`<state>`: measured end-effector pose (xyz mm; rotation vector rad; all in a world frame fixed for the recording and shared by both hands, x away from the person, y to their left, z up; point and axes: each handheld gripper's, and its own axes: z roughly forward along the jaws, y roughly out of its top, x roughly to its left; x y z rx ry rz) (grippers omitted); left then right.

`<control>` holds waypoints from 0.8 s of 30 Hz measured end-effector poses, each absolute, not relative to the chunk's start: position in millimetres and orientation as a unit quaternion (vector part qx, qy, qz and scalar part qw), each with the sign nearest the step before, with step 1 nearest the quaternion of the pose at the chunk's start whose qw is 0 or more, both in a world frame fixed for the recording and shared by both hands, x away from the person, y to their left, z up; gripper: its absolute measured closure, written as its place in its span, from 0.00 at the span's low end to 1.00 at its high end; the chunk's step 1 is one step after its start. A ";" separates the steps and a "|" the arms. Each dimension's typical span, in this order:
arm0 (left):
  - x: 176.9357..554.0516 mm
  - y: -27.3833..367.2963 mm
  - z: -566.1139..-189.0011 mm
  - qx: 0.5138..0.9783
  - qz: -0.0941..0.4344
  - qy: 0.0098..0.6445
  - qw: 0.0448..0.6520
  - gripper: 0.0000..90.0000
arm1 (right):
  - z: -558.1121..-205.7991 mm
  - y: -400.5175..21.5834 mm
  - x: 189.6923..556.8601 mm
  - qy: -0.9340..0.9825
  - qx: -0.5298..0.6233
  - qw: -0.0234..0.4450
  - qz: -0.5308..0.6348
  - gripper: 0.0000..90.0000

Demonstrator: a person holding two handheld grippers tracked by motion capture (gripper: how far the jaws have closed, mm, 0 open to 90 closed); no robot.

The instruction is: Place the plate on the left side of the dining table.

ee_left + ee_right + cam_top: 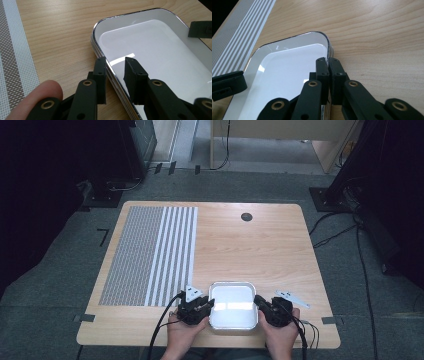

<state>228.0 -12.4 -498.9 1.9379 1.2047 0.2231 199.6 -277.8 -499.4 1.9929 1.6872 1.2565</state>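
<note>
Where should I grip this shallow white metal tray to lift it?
Grip the thin raised rim of the white rectangular metal tray at its two short sides, one gripper from each side. The tray lies flat, so only the rim gives the fingers an edge. The right gripper is pinched on it; the left gripper straddles it, open.

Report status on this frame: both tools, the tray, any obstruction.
Left tool open, jaws straddling the white tray's left rim. Right tool shut on the tray's right rim. Tray flat on the table, empty. Placemat off to the left, nothing blocking.
</note>
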 end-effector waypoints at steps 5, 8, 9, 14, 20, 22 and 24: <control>225.0 -14.7 -493.2 0.769 0.099 0.472 0.420 0.80 | -502.6 -284.2 200.0 0.540 0.706 0.089 0.449 1.00; 223.3 -15.5 -491.5 0.769 0.103 0.470 0.421 0.80 | -501.4 -285.7 198.6 0.535 0.707 0.093 0.454 1.00; 223.3 -15.5 -491.5 0.769 0.103 0.470 0.421 0.80 | -501.4 -285.7 198.6 0.535 0.707 0.093 0.454 1.00; 220.3 -17.9 -490.0 0.772 0.103 0.464 0.422 0.79 | -495.5 -290.4 195.6 0.525 0.707 0.098 0.465 1.00; 219.4 -20.5 -491.2 0.777 0.098 0.458 0.420 0.79 | -492.7 -294.4 194.3 0.528 0.704 0.118 0.460 1.00; 219.3 -21.3 -491.8 0.779 0.097 0.457 0.419 0.79 | -491.8 -294.6 193.9 0.530 0.703 0.125 0.458 1.00; 219.6 -22.0 -492.6 0.780 0.095 0.456 0.418 0.79 | -490.7 -293.7 193.8 0.536 0.698 0.134 0.455 1.00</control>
